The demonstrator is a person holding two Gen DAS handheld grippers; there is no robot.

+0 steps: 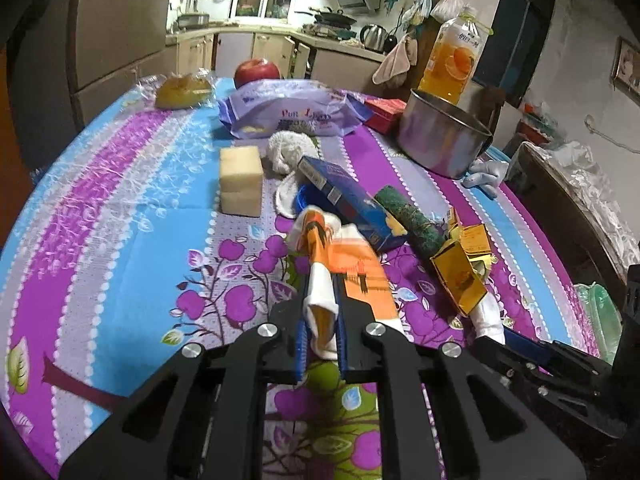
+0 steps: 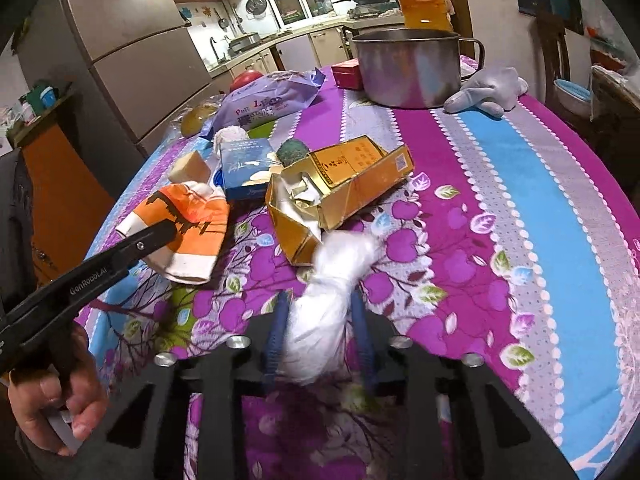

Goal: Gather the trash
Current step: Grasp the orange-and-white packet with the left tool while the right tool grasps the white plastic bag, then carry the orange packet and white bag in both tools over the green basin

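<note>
My left gripper (image 1: 322,300) is shut on an orange and white sock-like piece (image 1: 352,264), held just above the flowered tablecloth (image 1: 120,220); the right wrist view shows the same piece (image 2: 188,220) pinched from the side. Between the blue pads of my right gripper (image 2: 318,300) sits a crumpled white wad (image 2: 320,320), and the pads press on it. Just beyond the wad lies a torn gold carton (image 2: 344,184), on its side. A blue box (image 1: 348,196) and a green scouring pad (image 1: 408,212) lie behind the held pieces.
A yellow sponge (image 1: 240,180), white cloth (image 1: 288,152), purple snack bag (image 1: 288,112), red apple (image 1: 256,72), red box (image 1: 384,112), steel pot (image 1: 440,136), juice bottle (image 1: 456,56) and pale glove (image 2: 488,92) crowd the far half. A person's hand (image 2: 52,400) holds the left gripper.
</note>
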